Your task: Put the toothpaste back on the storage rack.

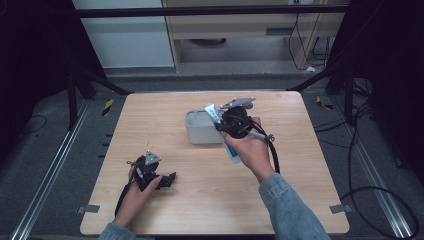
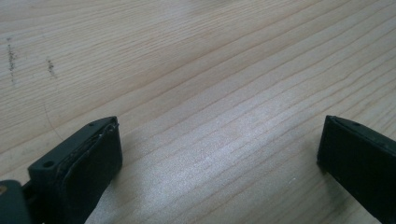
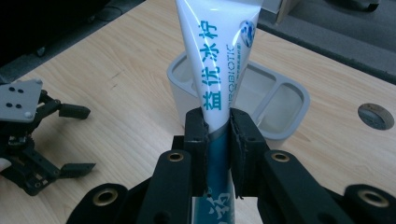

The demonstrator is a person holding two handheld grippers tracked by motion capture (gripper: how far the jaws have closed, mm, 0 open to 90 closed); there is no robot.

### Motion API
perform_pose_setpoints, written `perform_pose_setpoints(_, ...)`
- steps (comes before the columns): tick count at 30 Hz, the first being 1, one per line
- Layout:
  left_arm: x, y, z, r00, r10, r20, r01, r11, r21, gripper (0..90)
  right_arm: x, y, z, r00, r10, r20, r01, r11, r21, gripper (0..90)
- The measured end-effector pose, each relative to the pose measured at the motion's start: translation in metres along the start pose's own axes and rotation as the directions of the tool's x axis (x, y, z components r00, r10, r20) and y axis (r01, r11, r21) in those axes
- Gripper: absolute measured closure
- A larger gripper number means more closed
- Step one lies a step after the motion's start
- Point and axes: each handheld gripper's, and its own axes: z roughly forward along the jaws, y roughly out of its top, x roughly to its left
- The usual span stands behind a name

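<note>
A white and teal toothpaste tube (image 3: 219, 60) stands clamped between the pads of my right gripper (image 3: 218, 135), which is shut on its lower part. In the high view the tube (image 1: 212, 112) sticks up and to the left from the right gripper (image 1: 226, 131), over the right end of a grey holder (image 1: 200, 132). The holder (image 3: 299, 100) has several open compartments and sits just behind the tube. My left gripper (image 1: 170, 180) rests on the wooden table (image 1: 200, 200) at the front left, well apart from the holder. Its jaws (image 2: 219, 149) stand open over bare wood.
A round grey cable port (image 3: 376, 115) is set into the table to the right of the holder. The left gripper (image 3: 77, 140) lies to the left of the tube. Black frame bars and floor cables (image 1: 380, 200) surround the table.
</note>
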Motion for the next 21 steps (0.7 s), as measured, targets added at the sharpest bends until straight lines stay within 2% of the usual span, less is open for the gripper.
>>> perform_pose_setpoints(7, 0.0, 0.0, 0.0, 1.0, 0.0, 0.0, 0.0, 1.0, 0.0, 0.0, 0.006, 0.023, 0.001, 0.9999, -0.01, 0.003, 0.01, 1.0, -0.027, 78.7)
perform_pose_setpoints(21, 0.0, 0.0, 0.0, 1.0, 0.001, 0.0, -0.001, 1.0, 0.001, 0.0, 0.006, 0.066, 0.021, 0.9992, -0.017, 0.035, 0.019, 0.998, -0.06, 78.7)
